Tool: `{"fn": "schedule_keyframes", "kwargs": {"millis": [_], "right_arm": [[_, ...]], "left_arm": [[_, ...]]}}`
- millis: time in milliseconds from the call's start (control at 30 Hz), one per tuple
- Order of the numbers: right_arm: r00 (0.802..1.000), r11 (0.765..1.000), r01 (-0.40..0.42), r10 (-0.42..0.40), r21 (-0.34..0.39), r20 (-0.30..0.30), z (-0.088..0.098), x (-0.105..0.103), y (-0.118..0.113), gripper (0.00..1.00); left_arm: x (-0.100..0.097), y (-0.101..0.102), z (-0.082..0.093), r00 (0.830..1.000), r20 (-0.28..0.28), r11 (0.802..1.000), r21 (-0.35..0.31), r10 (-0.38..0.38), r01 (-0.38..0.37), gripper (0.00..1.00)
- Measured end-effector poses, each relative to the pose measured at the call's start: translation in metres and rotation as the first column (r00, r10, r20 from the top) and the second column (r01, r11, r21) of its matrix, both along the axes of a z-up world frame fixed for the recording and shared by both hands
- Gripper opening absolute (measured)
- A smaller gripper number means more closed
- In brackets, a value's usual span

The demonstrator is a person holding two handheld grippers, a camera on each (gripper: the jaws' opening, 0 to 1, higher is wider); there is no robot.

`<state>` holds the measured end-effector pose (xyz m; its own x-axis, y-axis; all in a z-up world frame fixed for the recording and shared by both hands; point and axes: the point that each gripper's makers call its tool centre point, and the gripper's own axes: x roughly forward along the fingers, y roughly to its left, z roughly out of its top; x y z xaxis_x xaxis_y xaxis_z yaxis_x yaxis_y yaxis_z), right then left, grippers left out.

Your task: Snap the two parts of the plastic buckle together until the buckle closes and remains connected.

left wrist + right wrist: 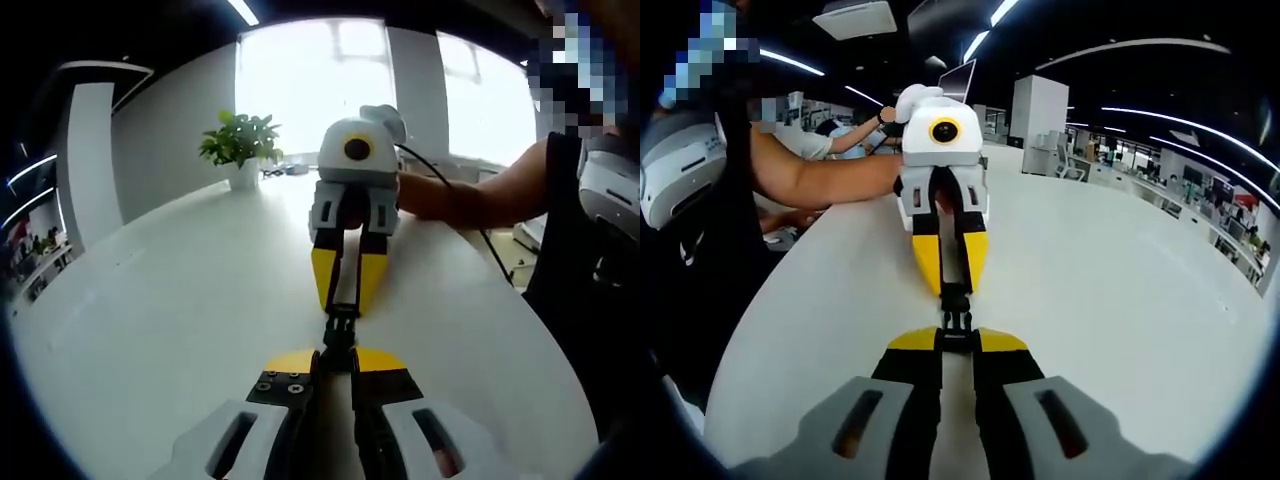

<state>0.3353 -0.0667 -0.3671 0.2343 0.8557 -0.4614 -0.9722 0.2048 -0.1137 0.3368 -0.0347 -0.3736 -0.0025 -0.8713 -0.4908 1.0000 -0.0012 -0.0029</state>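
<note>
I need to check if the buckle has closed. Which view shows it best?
The right gripper view: the buckle lies lit and sharp between both tools' tips. The left gripper view shows the buckle darker, against glare, with less detail.

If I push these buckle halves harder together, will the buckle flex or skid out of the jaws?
The buckle looks like small, hard black plastic, so probably stiff, not floppy. It is pinched between left gripper and right gripper over the white table; smooth plastic might twist sideways if pushed off-axis.
</note>
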Motion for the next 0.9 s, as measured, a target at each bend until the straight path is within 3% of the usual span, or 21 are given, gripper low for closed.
{"fn": "schedule_keyframes", "kwargs": {"millis": [900], "right_arm": [[1.000,1.000,-0.013,0.013,0.003,0.013,-0.0001,-0.0041,0.0047,0.11]], "left_arm": [[-0.0025,-0.0007,-0.0004,1.000,0.014,1.000,0.003,-0.010,0.009,0.09]]}}
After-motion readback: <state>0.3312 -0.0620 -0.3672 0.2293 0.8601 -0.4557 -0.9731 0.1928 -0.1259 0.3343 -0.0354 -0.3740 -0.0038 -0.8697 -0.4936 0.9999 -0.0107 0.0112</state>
